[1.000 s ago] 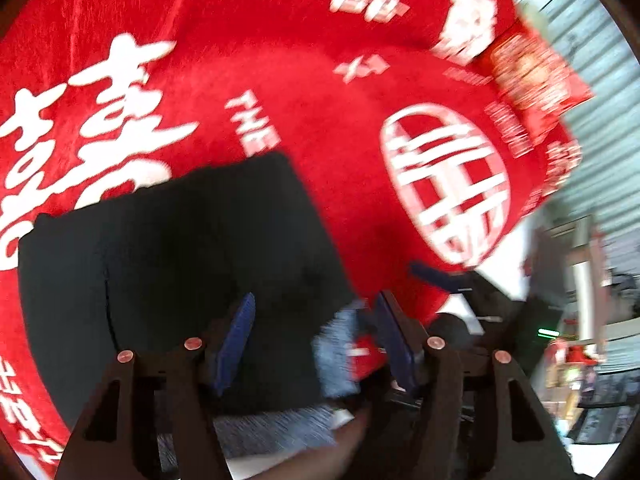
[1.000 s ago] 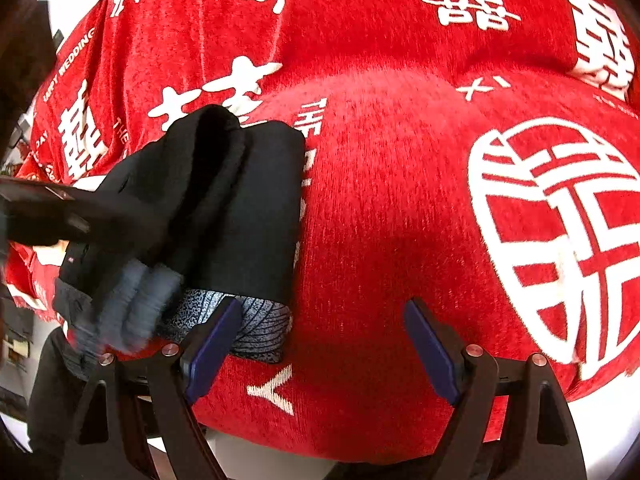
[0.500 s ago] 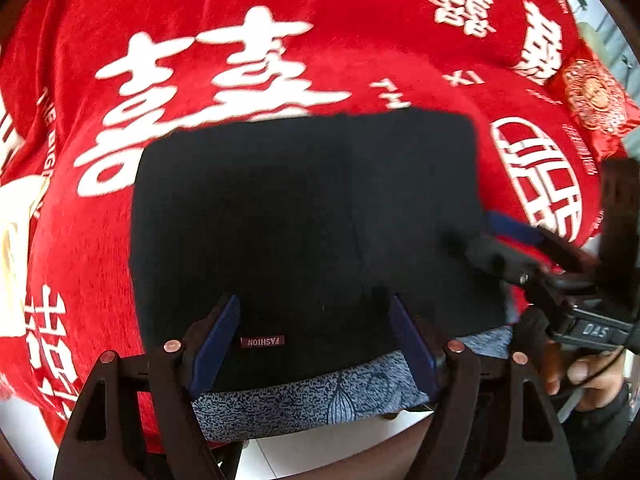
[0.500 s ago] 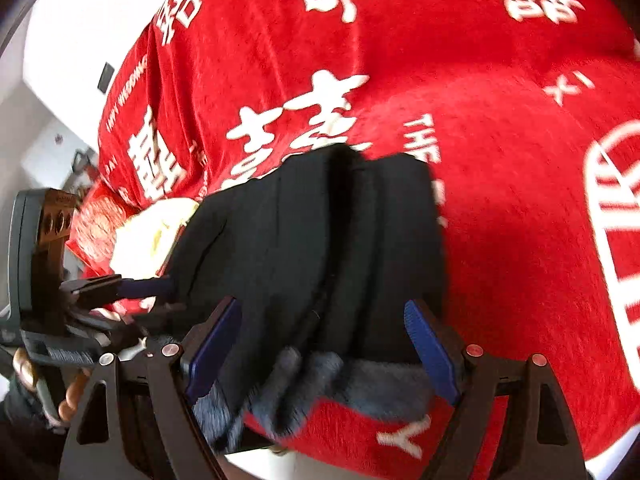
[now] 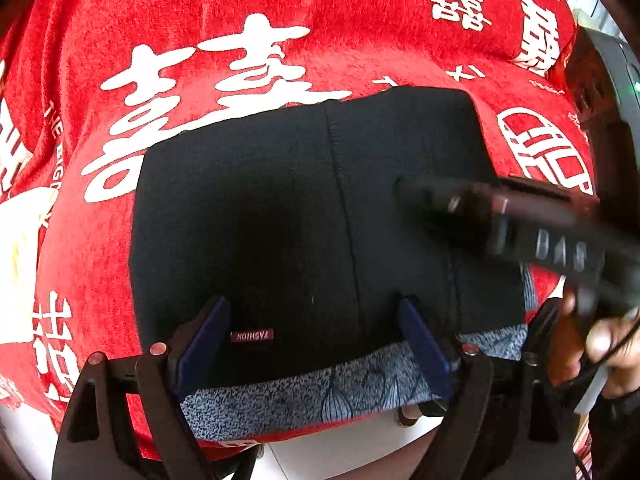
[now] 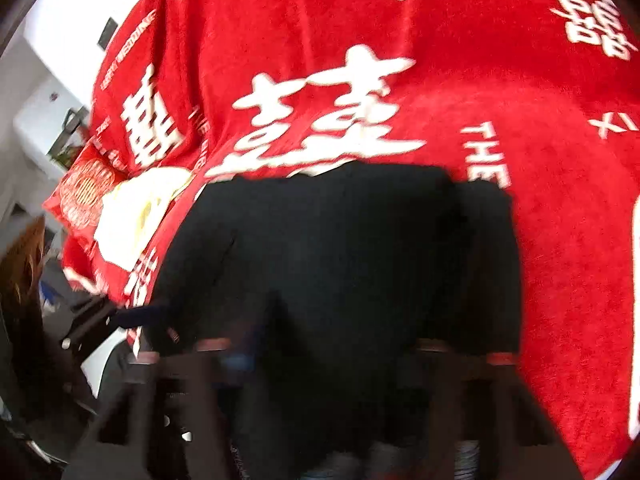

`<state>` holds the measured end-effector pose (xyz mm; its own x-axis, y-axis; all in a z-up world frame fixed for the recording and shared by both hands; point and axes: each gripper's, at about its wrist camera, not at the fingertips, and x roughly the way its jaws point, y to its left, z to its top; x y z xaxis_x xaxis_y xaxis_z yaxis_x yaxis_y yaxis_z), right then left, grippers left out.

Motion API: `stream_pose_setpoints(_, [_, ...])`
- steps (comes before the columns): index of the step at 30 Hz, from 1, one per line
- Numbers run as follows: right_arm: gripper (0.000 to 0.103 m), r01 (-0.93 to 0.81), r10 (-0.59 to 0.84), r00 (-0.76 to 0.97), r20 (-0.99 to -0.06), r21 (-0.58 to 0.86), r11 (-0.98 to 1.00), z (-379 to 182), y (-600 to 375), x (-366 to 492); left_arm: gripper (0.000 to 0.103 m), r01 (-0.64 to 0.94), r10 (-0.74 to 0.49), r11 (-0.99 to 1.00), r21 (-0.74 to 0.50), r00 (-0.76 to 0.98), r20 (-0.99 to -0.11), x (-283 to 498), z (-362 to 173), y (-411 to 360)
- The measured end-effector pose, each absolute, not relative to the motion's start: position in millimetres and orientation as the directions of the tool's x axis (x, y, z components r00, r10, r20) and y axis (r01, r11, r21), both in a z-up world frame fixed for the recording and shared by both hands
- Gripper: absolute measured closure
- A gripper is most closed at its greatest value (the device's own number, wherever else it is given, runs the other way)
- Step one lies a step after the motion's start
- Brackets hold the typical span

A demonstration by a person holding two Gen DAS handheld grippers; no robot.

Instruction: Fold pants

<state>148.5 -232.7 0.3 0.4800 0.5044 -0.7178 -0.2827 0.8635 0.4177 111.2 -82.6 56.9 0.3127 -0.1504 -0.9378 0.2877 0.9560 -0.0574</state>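
1. Black pants (image 5: 312, 216) lie folded into a squat rectangle on a red blanket (image 5: 200, 12) printed with large white characters. The bundle sits at the near edge of the blanket.
2. A grey-blue patterned waistband (image 5: 320, 396) shows along the near edge of the pants, just above a strip of white floor (image 5: 340, 452).
3. A small dark-red label reading FASHION, seen upside down (image 5: 252, 335), sits on the black cloth near the waistband, left of centre.
4. A vertical seam (image 5: 344, 200) runs from the far edge of the fold toward the near edge, a little right of the middle.
5. Left gripper (image 5: 316, 344): fingers wide and opening further, blue pads (image 5: 204, 340) set on either side of the near part of the pants. The pads do not press on the cloth; nothing is pinched.
6. Right gripper (image 5: 404, 190): in the left wrist view it reaches in from the right, blurred, its tip over the right part of the pants. A hand (image 5: 600, 344) holds its handle at the right edge.
7. The right gripper's fingers are closing. Its own view is badly smeared: the fingers merge into the black cloth (image 6: 352, 264) at the bottom, and I cannot tell whether they pinch fabric.
8. Right wrist view, left side: a pale yellow patch (image 6: 136, 216) on the blanket beside the pants.
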Motion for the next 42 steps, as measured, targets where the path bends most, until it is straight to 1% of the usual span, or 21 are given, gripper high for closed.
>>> stream_pose_setpoints(1, [0.077,-0.281,0.516,0.481,-0.709,0.433,0.857,4,-237,150,0.014,0.289,-0.161,0.955,-0.069,0.308,-0.938,112,58,-82])
stream_pose_setpoints(3, [0.080,-0.296,0.526,0.478,-0.704,0.434,0.851,12,-237,152,0.014,0.287,-0.187,0.953,-0.097,0.303,-0.934,114,64,-79])
stream_pose_setpoints(6, [0.082,-0.338,0.518,0.495,-0.698,0.394,0.855,32,-230,151,0.014,0.280,-0.218,0.951,-0.129,0.315,-0.924,117,74,-76])
stream_pose_setpoints(10, [0.083,-0.365,0.521,0.565,-0.640,0.373,0.853,60,-229,153,0.014,0.267,-0.240,0.951,-0.156,0.320,-0.917,127,75,-71])
stream_pose_setpoints(12, [0.083,-0.350,0.495,0.559,-0.665,0.351,0.868,51,-226,162,0.014,0.251,-0.230,0.955,-0.158,0.293,-0.928,133,62,-69])
stream_pose_setpoints(14, [0.083,-0.306,0.445,0.499,-0.743,0.330,0.893,21,-223,176,0.014,0.252,-0.238,0.953,-0.170,0.271,-0.933,136,48,-68])
stream_pose_setpoints(15, [0.080,-0.277,0.428,0.479,-0.767,0.331,0.902,7,-224,179,0.014,0.264,-0.230,0.952,-0.154,0.286,-0.930,134,49,-70])
stream_pose_setpoints(18, [0.080,-0.244,0.479,0.497,-0.723,0.414,0.877,3,-236,173,0.014,0.292,-0.207,0.949,-0.116,0.301,-0.931,129,50,-76])
stream_pose_setpoints(20, [0.080,-0.253,0.472,0.507,-0.721,0.399,0.881,9,-235,169,0.014,0.287,-0.205,0.951,-0.118,0.295,-0.933,129,50,-75])
stream_pose_setpoints(25, [0.084,-0.255,0.510,0.559,-0.654,0.450,0.856,40,-238,142,0.014,0.269,-0.285,0.940,-0.208,0.288,-0.914,125,64,-60])
stream_pose_setpoints(27, [0.084,-0.248,0.482,0.573,-0.663,0.420,0.873,44,-236,138,0.014,0.268,-0.307,0.935,-0.233,0.277,-0.911,126,63,-55])
stream_pose_setpoints(29, [0.084,-0.217,0.437,0.540,-0.719,0.383,0.898,28,-235,147,0.014,0.266,-0.306,0.934,-0.237,0.258,-0.916,129,57,-55])
stream_pose_setpoints(30, [0.081,-0.190,0.418,0.511,-0.751,0.375,0.907,15,-236,154,0.014,0.273,-0.304,0.934,-0.231,0.263,-0.916,129,56,-57])
stream_pose_setpoints(31, [0.068,-0.169,0.406,0.495,-0.768,0.373,0.912,5,-238,161,0.014,0.280,-0.293,0.935,-0.216,0.270,-0.917,128,57,-59])
stream_pose_setpoints(33, [0.061,-0.136,0.432,0.486,-0.760,0.422,0.896,2,-247,166,0.014,0.284,-0.272,0.939,-0.193,0.274,-0.922,124,60,-61])
stream_pose_setpoints(34, [0.054,-0.126,0.440,0.484,-0.756,0.437,0.890,5,-250,165,0.014,0.280,-0.274,0.940,-0.195,0.278,-0.921,122,63,-60])
stream_pose_setpoints(35, [0.052,-0.117,0.422,0.501,-0.756,0.423,0.898,13,-253,160,0.014,0.269,-0.280,0.941,-0.205,0.282,-0.917,119,67,-56])
stream_pose_setpoints(36, [0.046,-0.116,0.379,0.533,-0.756,0.379,0.918,23,-254,152,0.014,0.261,-0.284,0.942,-0.211,0.287,-0.915,118,70,-53])
stream_pose_setpoints(38, [0.044,-0.140,0.314,0.594,-0.741,0.289,0.947,41,-255,130,0.014,0.246,-0.292,0.944,-0.220,0.312,-0.904,112,78,-43])
stream_pose_setpoints(39, [0.044,-0.175,0.321,0.615,-0.720,0.272,0.946,50,-254,115,0.014,0.235,-0.293,0.946,-0.223,0.322,-0.900,110,80,-37])
stream_pose_setpoints(42, [0.044,-0.343,0.448,0.584,-0.676,0.294,0.892,56,-236,74,0.014,0.214,-0.299,0.947,-0.239,0.322,-0.898,108,74,-25])
